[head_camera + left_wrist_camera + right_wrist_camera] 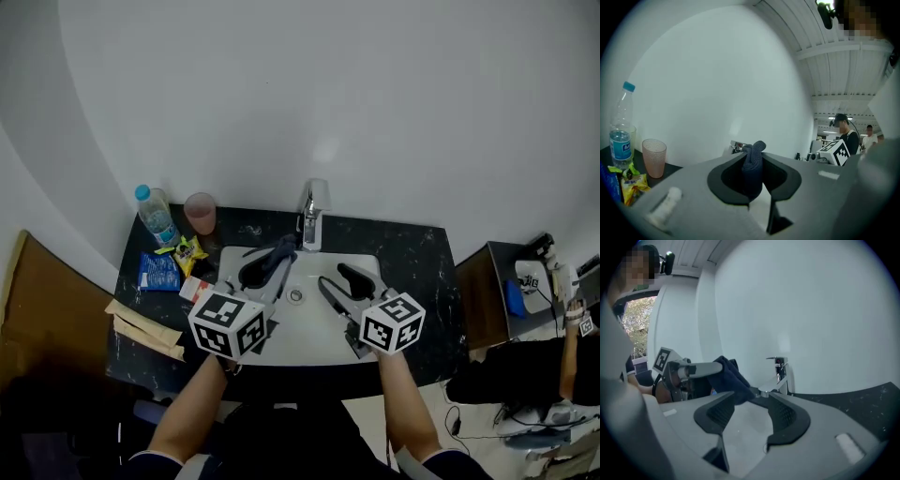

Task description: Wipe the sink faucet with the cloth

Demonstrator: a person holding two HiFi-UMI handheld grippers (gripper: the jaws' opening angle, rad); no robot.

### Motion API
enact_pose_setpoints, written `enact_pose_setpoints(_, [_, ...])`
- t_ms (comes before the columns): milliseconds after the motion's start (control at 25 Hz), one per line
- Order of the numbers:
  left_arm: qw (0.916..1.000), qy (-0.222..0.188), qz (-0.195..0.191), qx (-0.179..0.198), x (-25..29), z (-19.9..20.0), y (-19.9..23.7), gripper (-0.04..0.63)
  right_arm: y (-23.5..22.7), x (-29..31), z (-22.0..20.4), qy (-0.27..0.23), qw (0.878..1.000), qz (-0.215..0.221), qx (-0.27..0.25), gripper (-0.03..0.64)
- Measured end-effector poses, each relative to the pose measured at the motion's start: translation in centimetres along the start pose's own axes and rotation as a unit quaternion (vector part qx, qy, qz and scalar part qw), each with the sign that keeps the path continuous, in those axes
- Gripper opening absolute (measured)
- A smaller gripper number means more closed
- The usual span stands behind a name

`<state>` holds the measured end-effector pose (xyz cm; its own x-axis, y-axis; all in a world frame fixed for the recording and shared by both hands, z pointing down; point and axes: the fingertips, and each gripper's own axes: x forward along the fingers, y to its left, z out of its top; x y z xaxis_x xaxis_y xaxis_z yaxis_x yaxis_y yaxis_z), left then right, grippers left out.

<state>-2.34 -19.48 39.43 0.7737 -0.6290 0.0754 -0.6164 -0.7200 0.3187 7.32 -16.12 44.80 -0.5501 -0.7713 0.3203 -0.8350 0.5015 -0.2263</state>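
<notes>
Left gripper (265, 274): clamped on the dark blue fabric cloth (752, 168), which stands up between its jaws.
Cloth: above the white sink (314, 323), just beside the chrome faucet (778, 373); whether they touch cannot be told.
Right gripper (752, 405): jaws apart, empty.

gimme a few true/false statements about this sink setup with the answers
1. The left gripper is shut on the dark cloth. True.
2. The right gripper is clamped on the faucet. False: its jaws stand open and empty, short of the faucet.
3. A pink cup stands on the counter, left of the faucet in the head view. True.
4. The water bottle lies on its side in the basin. False: it stands upright on the counter beside the pink cup.
</notes>
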Motion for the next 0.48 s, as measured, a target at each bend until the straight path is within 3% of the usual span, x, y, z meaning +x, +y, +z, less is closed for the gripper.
enact_pose_setpoints(40, [1.0,0.002,-0.001,0.0,-0.3,0.0,0.0,0.06,0.1,-0.4,0.8,-0.017,1.0,-0.009,-0.007,0.209])
enact_pose_setpoints(160, [1.0,0.008,0.0,-0.004,-1.2,-0.3,-1.0,0.06,1.1,-2.4,2.6,-0.054,0.997,-0.024,-0.052,0.007])
enact_pose_setpoints(280, [0.9998,0.011,0.011,0.013,-2.0,-0.6,-3.0,0.06,2.6,-3.9,3.2,-0.062,0.994,-0.004,-0.089,0.006])
enact_pose_setpoints(480, [0.9976,0.021,0.044,0.049,-2.6,-1.7,-6.5,0.06,4.2,-7.2,3.2,-0.075,0.991,0.018,-0.107,0.006])
